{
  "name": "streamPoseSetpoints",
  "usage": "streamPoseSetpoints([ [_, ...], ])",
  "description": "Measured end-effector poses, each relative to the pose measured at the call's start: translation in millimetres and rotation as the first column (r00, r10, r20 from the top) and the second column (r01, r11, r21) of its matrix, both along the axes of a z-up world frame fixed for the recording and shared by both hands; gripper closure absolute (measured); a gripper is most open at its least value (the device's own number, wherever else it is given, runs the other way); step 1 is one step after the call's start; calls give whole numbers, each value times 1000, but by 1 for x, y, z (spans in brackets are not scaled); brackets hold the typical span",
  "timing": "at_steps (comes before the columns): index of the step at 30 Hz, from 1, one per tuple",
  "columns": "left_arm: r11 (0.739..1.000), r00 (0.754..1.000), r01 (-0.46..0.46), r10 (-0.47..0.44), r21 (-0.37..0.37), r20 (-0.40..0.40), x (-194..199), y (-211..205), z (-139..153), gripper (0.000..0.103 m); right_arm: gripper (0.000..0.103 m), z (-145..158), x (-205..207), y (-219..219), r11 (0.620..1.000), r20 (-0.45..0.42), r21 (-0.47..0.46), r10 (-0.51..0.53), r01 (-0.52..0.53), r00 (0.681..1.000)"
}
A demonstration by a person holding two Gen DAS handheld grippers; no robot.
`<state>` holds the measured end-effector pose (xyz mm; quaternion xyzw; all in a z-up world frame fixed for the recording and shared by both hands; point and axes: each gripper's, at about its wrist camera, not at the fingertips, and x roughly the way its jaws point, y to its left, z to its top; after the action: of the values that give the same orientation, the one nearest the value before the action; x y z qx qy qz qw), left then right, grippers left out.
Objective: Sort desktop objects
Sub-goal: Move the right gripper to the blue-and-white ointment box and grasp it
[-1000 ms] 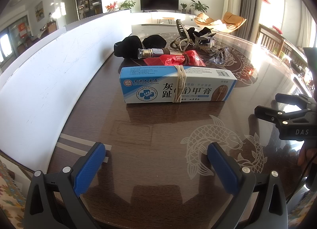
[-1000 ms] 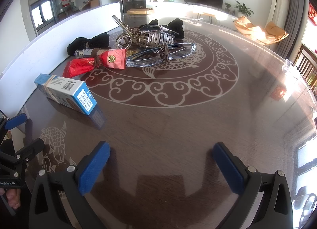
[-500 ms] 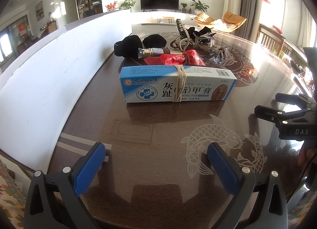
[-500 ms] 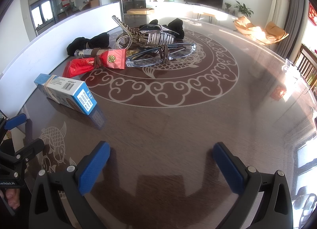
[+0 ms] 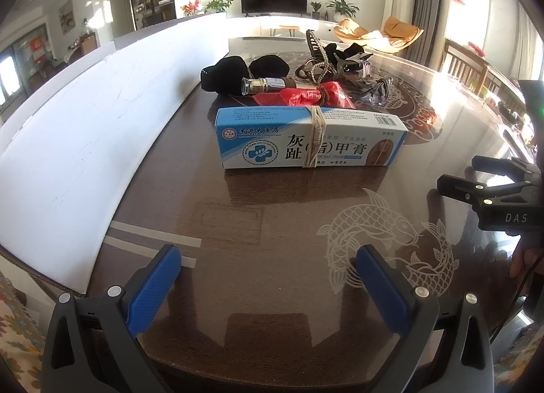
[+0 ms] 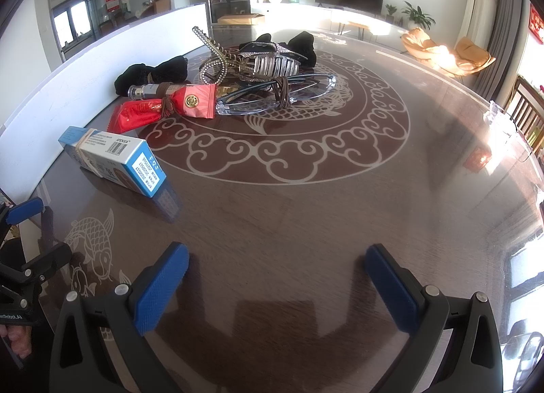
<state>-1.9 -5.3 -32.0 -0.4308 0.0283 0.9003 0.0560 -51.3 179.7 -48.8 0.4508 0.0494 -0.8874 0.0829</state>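
Ointment box (image 5: 311,137) unmoved since earlier frame

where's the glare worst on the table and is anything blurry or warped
Left wrist view: sun glare whitens the table at its far right edge; fisheye bends the white board; the box print is sharp. Right wrist view: glare washes the table's right rim; the glasses are sharp.

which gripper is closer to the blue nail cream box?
Left. The left gripper faces the blue nail cream box head-on, open. The right gripper, also open, has it farther off to its left.
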Motion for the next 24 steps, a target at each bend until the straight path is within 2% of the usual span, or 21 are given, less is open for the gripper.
streamPoseSetpoints([
  [11, 1000, 1000, -30, 30, 1, 6, 1, -5, 0, 0, 0, 0, -2, 0, 1000, 7, -2, 11, -11, 1000],
  [16, 999, 999, -34, 34, 2, -1, 2, -5, 0, 0, 0, 2, -19, -19, 982, 37, 1, 190, -191, 981],
  [20, 999, 999, -38, 38, 2, -3, 4, -5, 0, 0, 0, 14, -30, -50, 933, 10, -36, 358, -358, 934],
  [24, 999, 999, -38, 38, 2, -4, 4, -6, 0, 0, 0, 22, -38, -89, 868, -15, 23, 496, -495, 868],
])
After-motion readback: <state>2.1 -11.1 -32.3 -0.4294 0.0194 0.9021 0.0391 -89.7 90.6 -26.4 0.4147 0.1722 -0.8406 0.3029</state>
